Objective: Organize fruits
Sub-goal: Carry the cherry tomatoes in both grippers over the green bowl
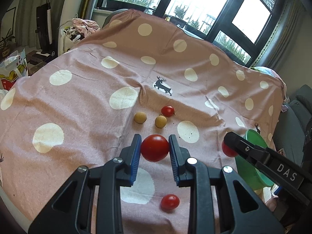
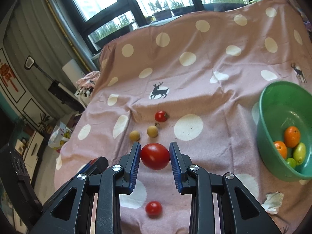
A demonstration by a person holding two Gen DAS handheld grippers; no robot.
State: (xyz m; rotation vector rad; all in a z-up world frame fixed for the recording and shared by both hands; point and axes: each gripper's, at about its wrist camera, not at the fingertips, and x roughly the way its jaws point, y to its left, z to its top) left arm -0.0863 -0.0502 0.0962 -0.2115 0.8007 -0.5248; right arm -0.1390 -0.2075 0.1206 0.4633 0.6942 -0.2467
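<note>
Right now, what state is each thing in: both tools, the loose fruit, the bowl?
Left tool: shut on a red tomato.
Right tool: shut on another red tomato.
Two small tomatoes: loose on the cloth.
Two tan fruits: loose on the cloth.
Green bowl: upright, holding oranges and green fruits.

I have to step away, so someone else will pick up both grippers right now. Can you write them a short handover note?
Left hand-held gripper: shut on a round red tomato, lifted off the cloth.
Right hand-held gripper: shut on another red tomato, also lifted.
Green plastic bowl, on the right of the pink dotted cloth, already holds two oranges and some green fruits.
Left on the cloth: two small red cherry tomatoes and two small tan round fruits.
Likely next: drop both held tomatoes into the bowl, then collect the four loose fruits.
</note>
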